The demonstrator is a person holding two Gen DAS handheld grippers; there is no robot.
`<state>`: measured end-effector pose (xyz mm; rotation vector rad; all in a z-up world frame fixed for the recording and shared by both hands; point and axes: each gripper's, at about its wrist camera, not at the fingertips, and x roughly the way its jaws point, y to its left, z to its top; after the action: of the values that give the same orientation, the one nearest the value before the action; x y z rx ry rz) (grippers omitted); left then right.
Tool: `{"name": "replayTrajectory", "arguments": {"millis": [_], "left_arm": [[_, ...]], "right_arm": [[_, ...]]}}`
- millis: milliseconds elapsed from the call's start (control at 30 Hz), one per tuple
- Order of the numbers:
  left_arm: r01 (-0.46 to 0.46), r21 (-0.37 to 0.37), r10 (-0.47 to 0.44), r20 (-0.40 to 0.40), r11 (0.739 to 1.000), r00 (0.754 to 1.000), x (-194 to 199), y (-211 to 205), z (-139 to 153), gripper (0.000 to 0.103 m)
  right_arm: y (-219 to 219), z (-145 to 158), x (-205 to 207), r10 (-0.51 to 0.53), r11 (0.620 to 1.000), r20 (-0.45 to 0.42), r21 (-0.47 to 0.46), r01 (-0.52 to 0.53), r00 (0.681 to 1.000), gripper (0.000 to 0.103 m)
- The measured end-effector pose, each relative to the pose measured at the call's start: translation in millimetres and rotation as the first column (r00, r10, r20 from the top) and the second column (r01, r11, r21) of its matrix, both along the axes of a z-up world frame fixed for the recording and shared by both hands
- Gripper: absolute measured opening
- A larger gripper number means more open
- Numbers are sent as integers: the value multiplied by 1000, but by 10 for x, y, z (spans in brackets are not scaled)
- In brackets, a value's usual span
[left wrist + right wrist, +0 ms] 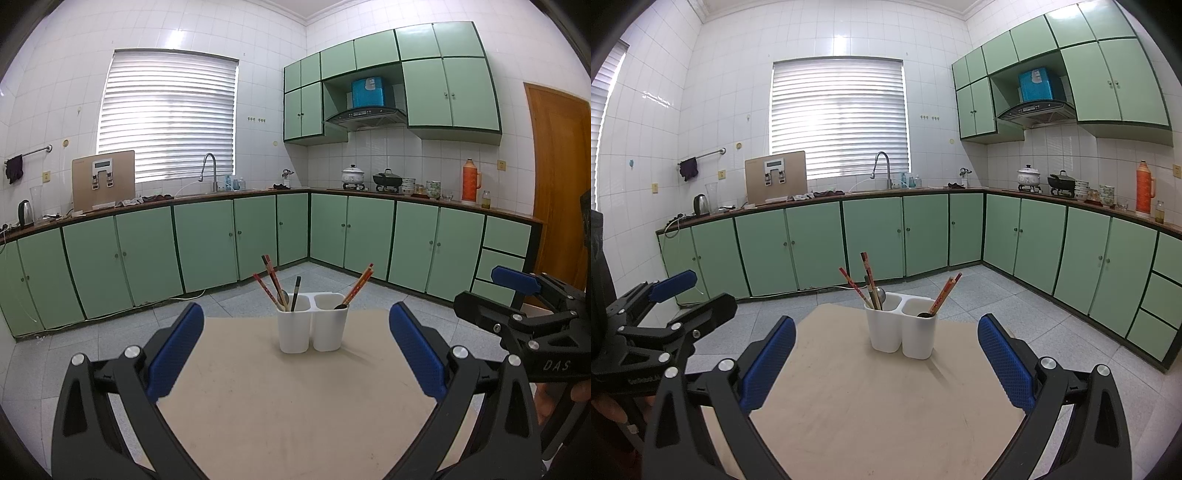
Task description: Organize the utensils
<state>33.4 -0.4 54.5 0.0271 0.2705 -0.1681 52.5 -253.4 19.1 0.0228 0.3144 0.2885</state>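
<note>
A white two-compartment utensil holder (312, 328) (903, 332) stands near the far edge of a beige table (280, 402) (871, 406). Its left cup holds red chopsticks (271, 278) (867, 275), a dark stick and a metal spoon (283, 297) (880, 295). Its right cup holds a pair of red chopsticks (360, 282) (945, 293) and a dark spoon (340, 306). My left gripper (295, 347) is open and empty, short of the holder. My right gripper (886, 350) is open and empty too; it also shows at the right of the left wrist view (517, 295).
The table's far edge drops to a grey tiled floor (229, 299). Green cabinets (207, 243) and a counter with a sink tap (210, 171), pots (352, 175) and an orange flask (471, 182) line the walls. A wooden door (557, 177) is at the right.
</note>
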Motion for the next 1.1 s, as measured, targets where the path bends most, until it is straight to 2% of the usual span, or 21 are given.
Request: {"name": "replayTrajectory", "arguments": {"millis": [1100], "left_arm": [[-12, -3, 11, -4, 1000, 1000, 61, 37, -64, 97]], "right_arm": [[4, -9, 8, 0, 1000, -2, -2, 0, 1000, 97]]}}
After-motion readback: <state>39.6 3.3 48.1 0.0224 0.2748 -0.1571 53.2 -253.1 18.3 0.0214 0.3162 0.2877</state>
